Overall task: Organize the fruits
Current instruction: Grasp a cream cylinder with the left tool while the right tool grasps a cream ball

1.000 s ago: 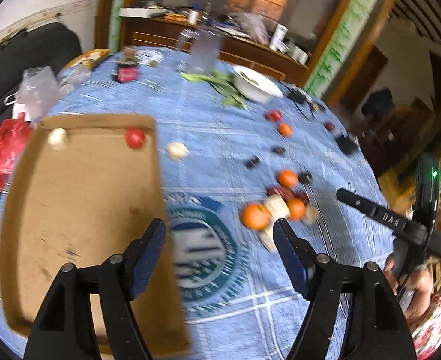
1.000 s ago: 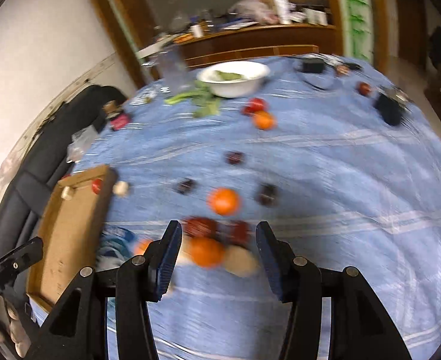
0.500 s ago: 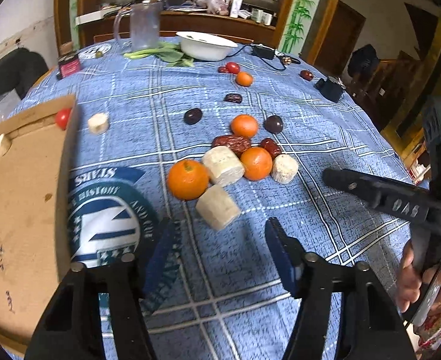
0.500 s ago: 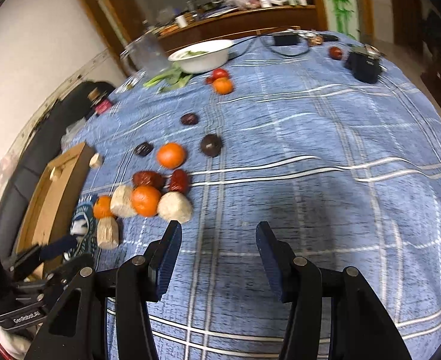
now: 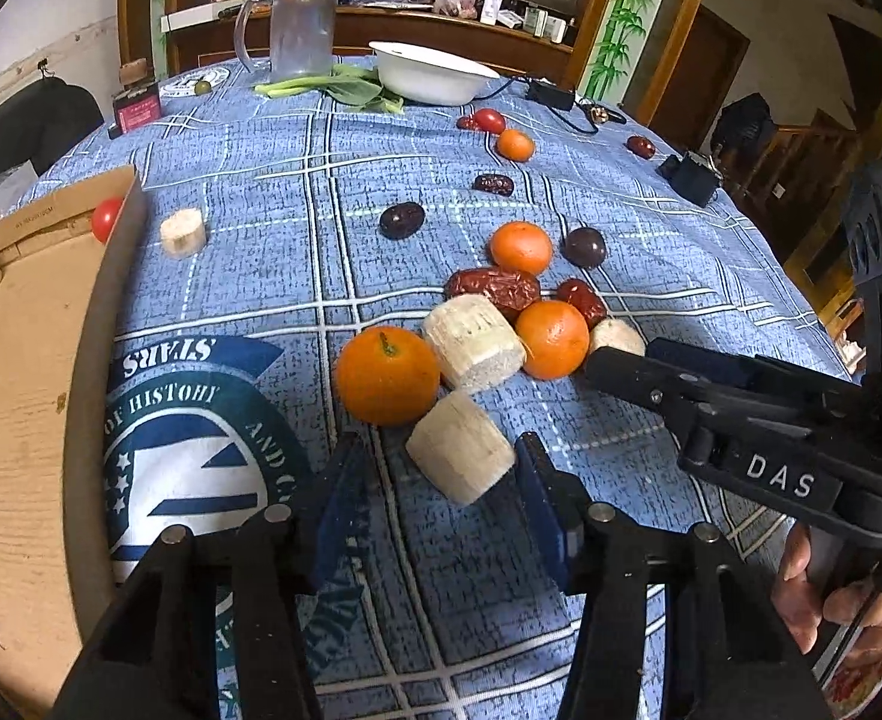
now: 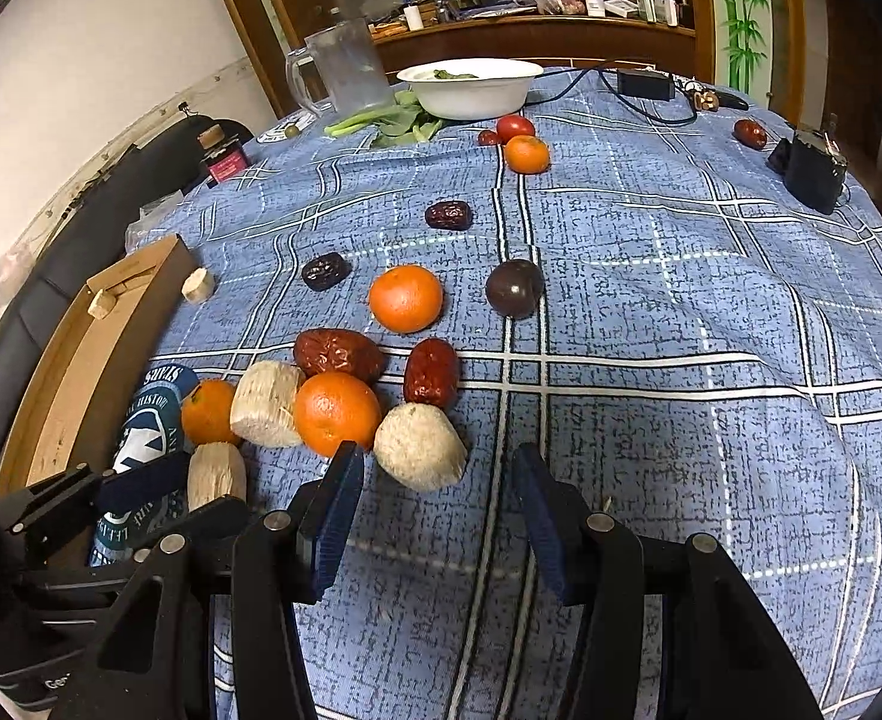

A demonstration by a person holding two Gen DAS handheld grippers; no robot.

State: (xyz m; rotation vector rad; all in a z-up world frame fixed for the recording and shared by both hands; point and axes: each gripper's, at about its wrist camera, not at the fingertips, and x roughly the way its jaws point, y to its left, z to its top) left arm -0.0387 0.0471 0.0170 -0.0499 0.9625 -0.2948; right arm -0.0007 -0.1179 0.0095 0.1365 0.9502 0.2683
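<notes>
left gripper [image 5: 438, 489] spread wide, pale sugarcane chunk [image 5: 460, 455] sitting between tips at lower centre, long axis running upper left to lower right. tangerine [image 5: 387, 375] touching its upper-left end. right gripper [image 6: 435, 495] also wide, holding nothing, rounded pale chunk [image 6: 420, 446] just ahead. cardboard tray [image 5: 15, 372] along left edge; bare blue tablecloth [image 6: 711, 450] right.

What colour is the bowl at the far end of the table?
White bowl; clearest in the right wrist view.
</notes>
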